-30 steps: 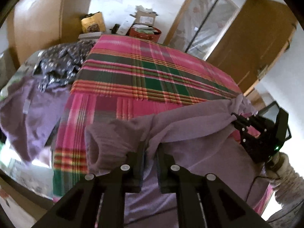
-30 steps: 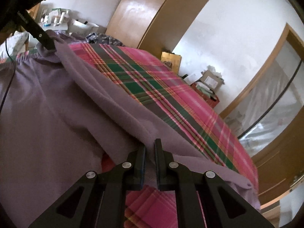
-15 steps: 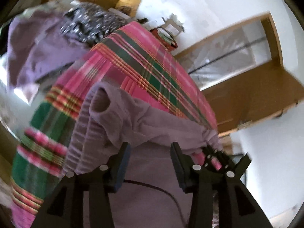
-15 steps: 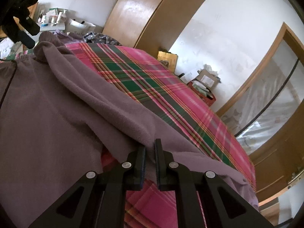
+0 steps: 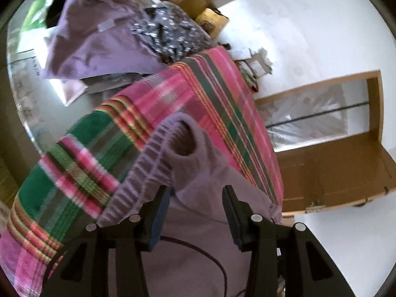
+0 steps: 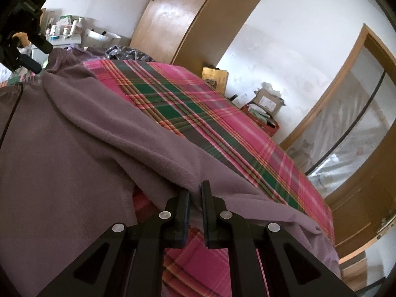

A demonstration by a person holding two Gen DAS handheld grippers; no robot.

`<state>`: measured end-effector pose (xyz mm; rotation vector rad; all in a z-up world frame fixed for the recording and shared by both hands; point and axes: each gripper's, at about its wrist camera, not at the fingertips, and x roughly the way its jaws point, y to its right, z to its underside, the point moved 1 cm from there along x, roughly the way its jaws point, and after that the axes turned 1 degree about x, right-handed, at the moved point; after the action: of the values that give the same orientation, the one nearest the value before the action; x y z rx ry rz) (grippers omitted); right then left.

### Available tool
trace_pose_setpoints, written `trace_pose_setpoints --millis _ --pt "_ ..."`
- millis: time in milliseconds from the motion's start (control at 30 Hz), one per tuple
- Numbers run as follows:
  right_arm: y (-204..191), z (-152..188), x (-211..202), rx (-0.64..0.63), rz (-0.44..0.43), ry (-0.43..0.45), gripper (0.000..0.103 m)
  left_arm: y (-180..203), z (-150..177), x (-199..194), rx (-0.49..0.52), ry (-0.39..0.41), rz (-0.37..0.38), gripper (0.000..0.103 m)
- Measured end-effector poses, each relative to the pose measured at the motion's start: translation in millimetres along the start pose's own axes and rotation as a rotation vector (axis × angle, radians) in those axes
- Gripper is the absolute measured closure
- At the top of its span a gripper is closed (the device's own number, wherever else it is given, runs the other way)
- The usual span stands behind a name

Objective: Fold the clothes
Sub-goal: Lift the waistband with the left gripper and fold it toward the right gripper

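Purple sweater (image 6: 74, 143) spread on the plaid bed (image 6: 188, 104); right gripper (image 6: 195, 198) pinching 1 fold, left gripper (image 5: 195, 208) just opened wide, apparently empty though blurred. Keep the right pinch firm, then regrip near the ribbed cuff (image 5: 151, 163) and lay flat.

Garment: mauve fleece sweater (image 6: 74, 153), ribbed cuff (image 5: 148, 173)
Pose: spread out, sleeve folded across
Place: on the plaid bedspread (image 6: 198, 113)

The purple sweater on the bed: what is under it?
Under the purple sweater lies the pink and green plaid blanket, showing beyond its edge and beneath the lifted fold. What the blanket covers cannot be seen.
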<state>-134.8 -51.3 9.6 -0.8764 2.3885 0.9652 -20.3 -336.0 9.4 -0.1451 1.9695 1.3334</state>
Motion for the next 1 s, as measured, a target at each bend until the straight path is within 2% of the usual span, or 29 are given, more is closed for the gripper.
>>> trace_pose_setpoints --millis 133,300,500,600,633,733,1000 --pt "0 0 -1 0.006 0.002 0.003 0.094 -1 -5 -5 0.019 0.048 -0.03 0.058" --pt "0 1 -3 0.015 0.004 0.005 0.094 -6 -12 9 -0.03 0.013 -0.019 0.055" --pt "0 1 -3 0.017 0.0 0.003 0.094 -8 -23 13 -0.058 0.05 -0.03 0.055" --pt "1 1 -3 0.018 -0.002 0.001 0.094 -13 -23 13 -0.082 0.063 -0.026 0.063" --pt "1 1 -3 0.019 -0.003 0.001 0.094 -14 -22 12 -0.084 0.064 -0.023 0.069" --pt "1 1 -2 0.018 -0.005 -0.004 0.094 -15 -22 10 -0.082 0.057 -0.015 0.076" --pt "-1 2 -1 0.012 0.002 -0.01 0.094 -18 -16 14 -0.119 0.002 -0.018 0.075"
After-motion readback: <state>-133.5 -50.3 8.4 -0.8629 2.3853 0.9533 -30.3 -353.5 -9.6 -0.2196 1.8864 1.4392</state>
